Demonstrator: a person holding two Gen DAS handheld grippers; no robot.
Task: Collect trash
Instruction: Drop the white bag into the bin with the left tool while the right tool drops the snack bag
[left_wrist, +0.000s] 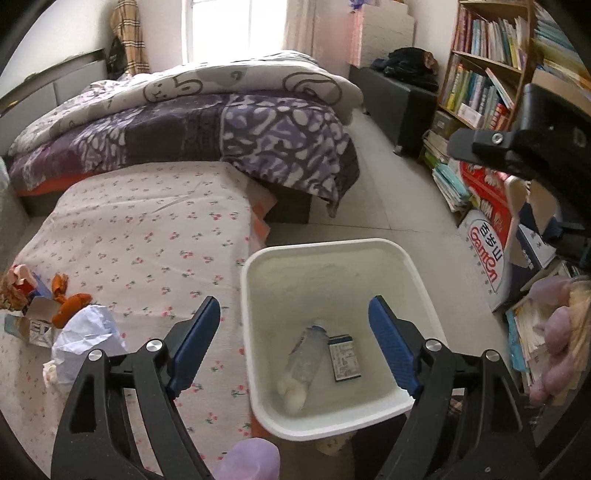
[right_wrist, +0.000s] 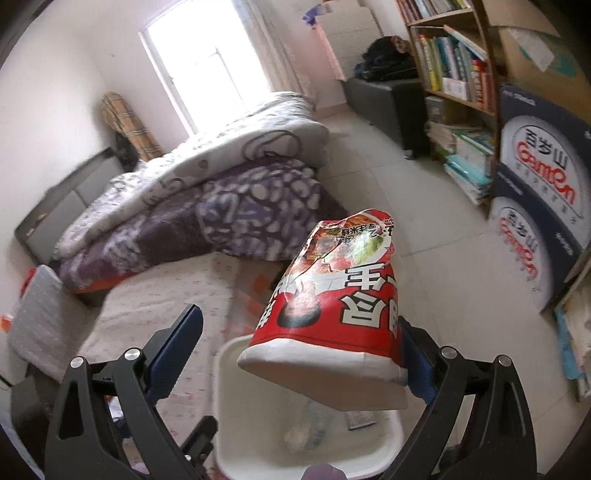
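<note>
A white bin (left_wrist: 334, 419) stands on the floor beside a floral-sheeted low bed; a clear plastic bottle (left_wrist: 306, 356) and a small dark box (left_wrist: 344, 357) lie inside. My left gripper (left_wrist: 293, 343) is open and empty above the bin. My right gripper (right_wrist: 301, 345) is open; a red crumpled snack bag (right_wrist: 334, 306) rests against its right finger, above the bin (right_wrist: 236, 439). The left finger stands apart from the bag. More trash lies on the sheet at the left: crumpled white paper (left_wrist: 86, 338), a small carton (left_wrist: 35, 323) and orange wrappers (left_wrist: 66, 302).
A bed with a purple quilt (left_wrist: 207, 125) fills the back. A bookshelf (left_wrist: 484, 70), stacked books and a printed cardboard box (left_wrist: 487, 254) line the right wall. Tiled floor (left_wrist: 384, 177) runs between bed and shelf. The right gripper's body (left_wrist: 528, 136) shows at upper right.
</note>
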